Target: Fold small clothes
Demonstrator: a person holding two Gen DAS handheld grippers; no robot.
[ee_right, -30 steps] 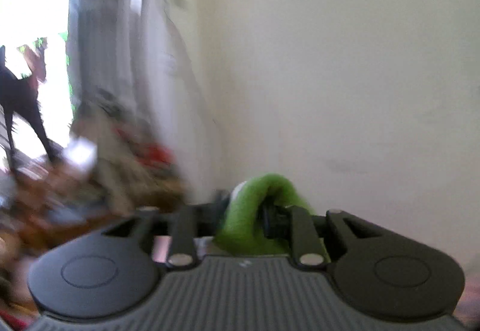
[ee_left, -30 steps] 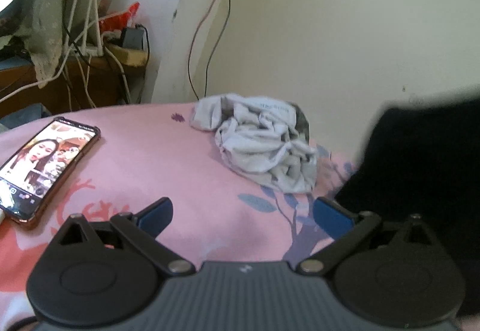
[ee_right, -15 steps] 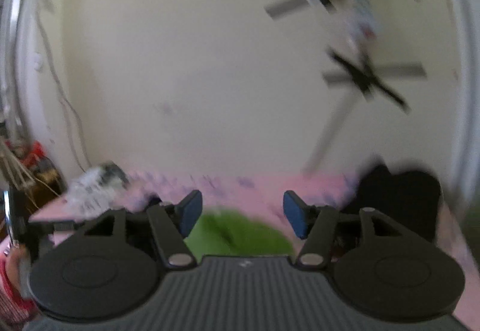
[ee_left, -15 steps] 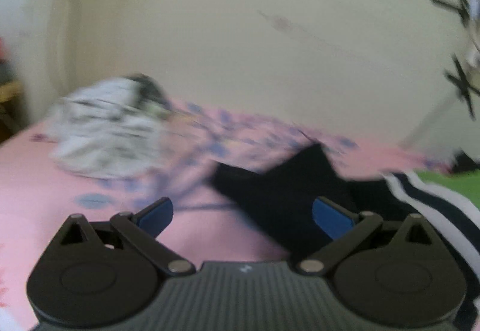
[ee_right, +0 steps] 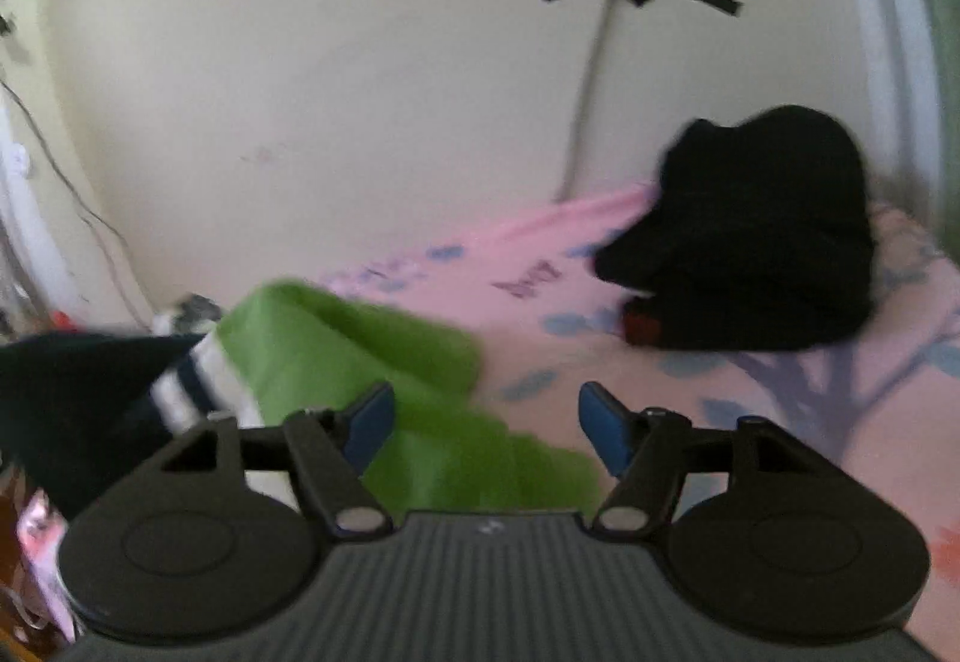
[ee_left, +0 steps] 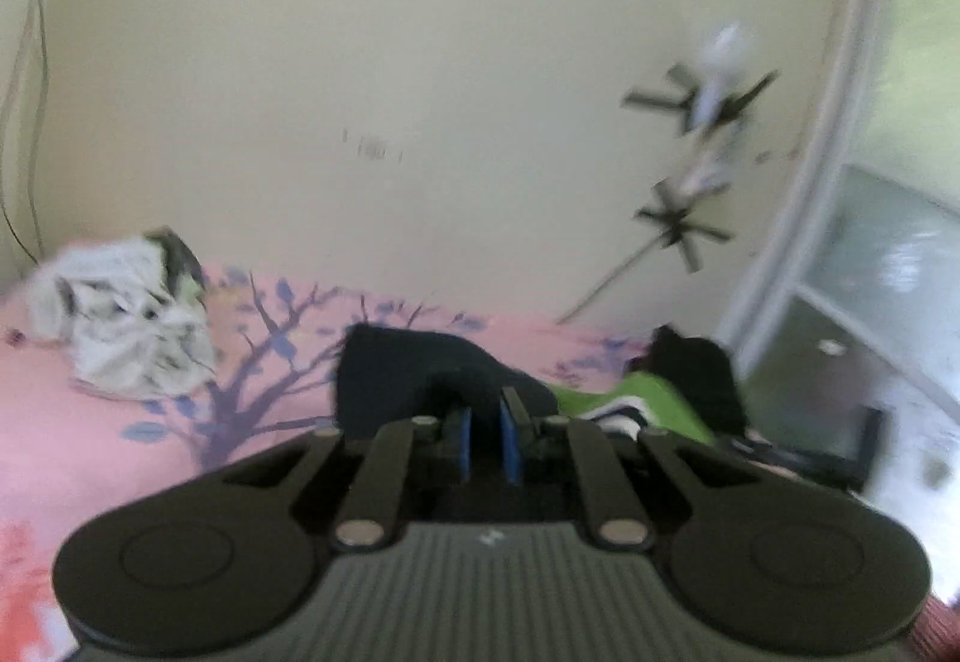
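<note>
Left hand-held gripper [ee_left: 485,437] has its blue pads drawn almost together, and black cloth bunches right at their tips, so it looks clamped on an edge of the black garment [ee_left: 420,374]; blur keeps me from being sure how much fabric is caught. That garment lies on the pink bed [ee_left: 120,440] toward the middle, running off to the right onto the green striped garment [ee_left: 648,398]. A crumpled grey-white garment [ee_left: 126,326] sits near the bed's far left edge against the wall.

The right hand-held gripper [ee_right: 486,425] has its jaws apart and opening wider. The green striped garment [ee_right: 372,350] lies under and between them, but the pads do not press on it. A second dark heap [ee_right: 750,236] rests in the far right corner of the bed by the wall.

Risks, as I judge them: the left pinch may hold only a thin lip of cloth, so a quick lift could let it slip free. The black and green pieces overlap, so pulling one could drag the other and undo its lay. With the right jaws open above loose folds, closing now could catch two layers at once and spoil a clean fold.
</note>
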